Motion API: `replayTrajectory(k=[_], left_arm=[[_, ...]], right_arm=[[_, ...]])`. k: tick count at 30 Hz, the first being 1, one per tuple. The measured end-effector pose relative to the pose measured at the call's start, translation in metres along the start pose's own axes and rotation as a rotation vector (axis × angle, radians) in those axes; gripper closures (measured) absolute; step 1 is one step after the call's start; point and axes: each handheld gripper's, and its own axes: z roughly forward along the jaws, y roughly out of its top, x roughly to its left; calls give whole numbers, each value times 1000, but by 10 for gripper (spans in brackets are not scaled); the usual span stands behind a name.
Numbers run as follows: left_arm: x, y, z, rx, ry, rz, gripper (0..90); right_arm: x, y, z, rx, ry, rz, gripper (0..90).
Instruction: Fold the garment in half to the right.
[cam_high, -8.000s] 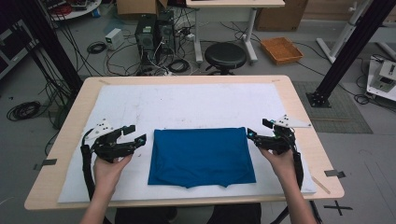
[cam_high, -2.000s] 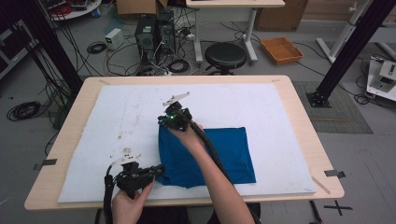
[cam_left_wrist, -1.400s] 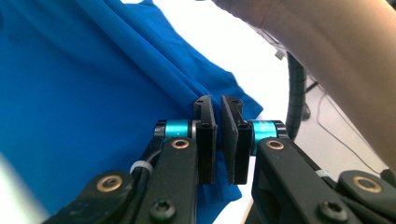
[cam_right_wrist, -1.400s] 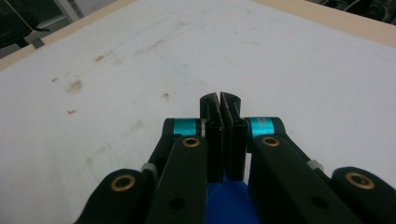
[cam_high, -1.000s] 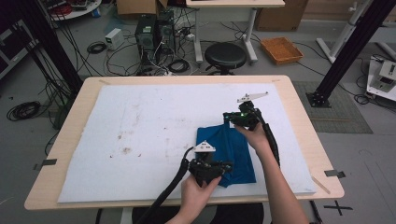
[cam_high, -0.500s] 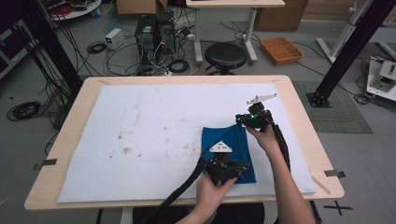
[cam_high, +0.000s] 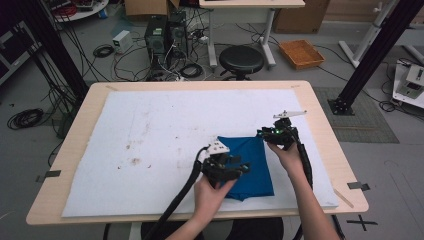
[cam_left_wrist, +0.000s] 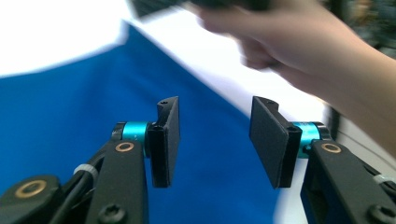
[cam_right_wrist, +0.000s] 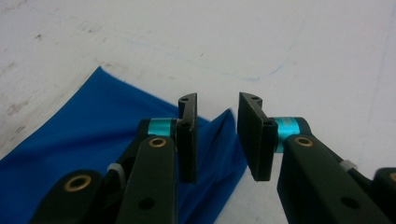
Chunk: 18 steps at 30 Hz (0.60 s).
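Folded blue cloth (cam_high: 252, 167) lies on the tabletop's white mat (cam_high: 150, 140), right of centre. Left hand-held gripper (cam_left_wrist: 215, 140) over it, jaws just opening, empty. Right hand-held gripper (cam_right_wrist: 216, 135) at its far corner, jaws just opening, narrow gap, gripping nothing.

The left claw (cam_left_wrist: 215, 140) hangs over a blue cloth (cam_left_wrist: 70, 102), its two black jaws apart after just opening, with nothing pinched between them. Beyond the cloth's far edge lies the white cover (cam_left_wrist: 56, 32) of the desk. A blurred hand (cam_left_wrist: 285, 44) reaches in at the upper right.
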Motion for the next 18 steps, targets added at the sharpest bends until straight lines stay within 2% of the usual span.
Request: replayTrajectory(k=[2, 5, 8, 14, 16, 18], left_arm=[[17, 6, -5, -15, 48, -29, 529], [38, 12, -11, -27, 113, -54, 529], [51, 15, -16, -35, 162, -69, 530], [59, 16, -23, -50, 206, -62, 531], [60, 16, -25, -56, 211, -56, 531], [61, 17, -29, -66, 215, -56, 531]], right_arm=[[4, -5, 4, 19, 2, -1, 717], [8, -11, 7, 43, -12, -21, 865], [6, -16, 4, 37, -34, -11, 882], [2, -22, -2, 8, -66, -3, 877], [1, -24, -3, -2, -87, 3, 845], [0, -26, -6, -12, -100, 19, 770]])
